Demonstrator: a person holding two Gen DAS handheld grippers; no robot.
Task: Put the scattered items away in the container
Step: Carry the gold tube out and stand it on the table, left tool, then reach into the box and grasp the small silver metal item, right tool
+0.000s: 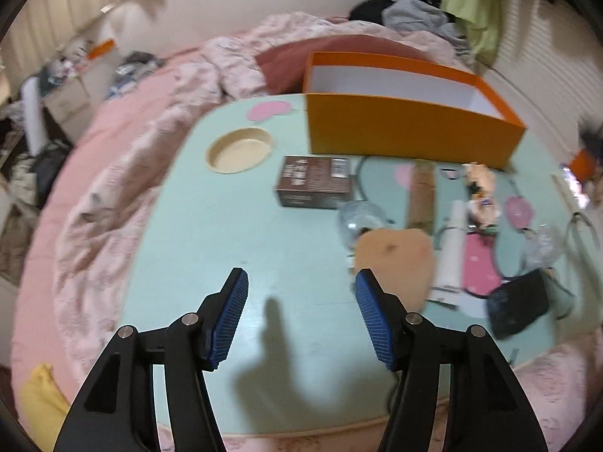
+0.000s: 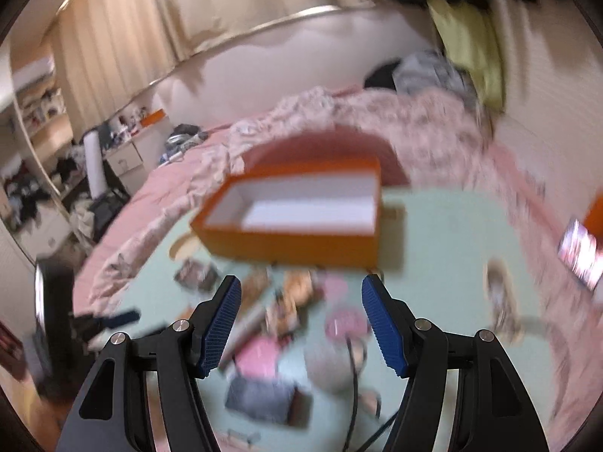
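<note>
Mint-green surface [image 1: 233, 248] on a bed: brown carton [image 1: 314, 187] at frame centre, before the empty orange box [image 1: 410, 133]. Looks light, stiff (grip its long sides). Both hand-held grippers, left [image 1: 301, 282] and right [image 2: 301, 289], gape empty.

On the table [image 1: 233, 248]: one orange box [image 1: 407, 132], one brown carton [image 1: 314, 186], one cardboard tube [image 1: 422, 196], one white tube [image 1: 450, 248], one black pouch [image 1: 520, 307], at its 5 o'clock edge, and two claws: left claw [image 1: 301, 312], right claw [image 2: 301, 320].

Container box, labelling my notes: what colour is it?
The box is orange outside, white inside; clearest in left wrist view.
</note>
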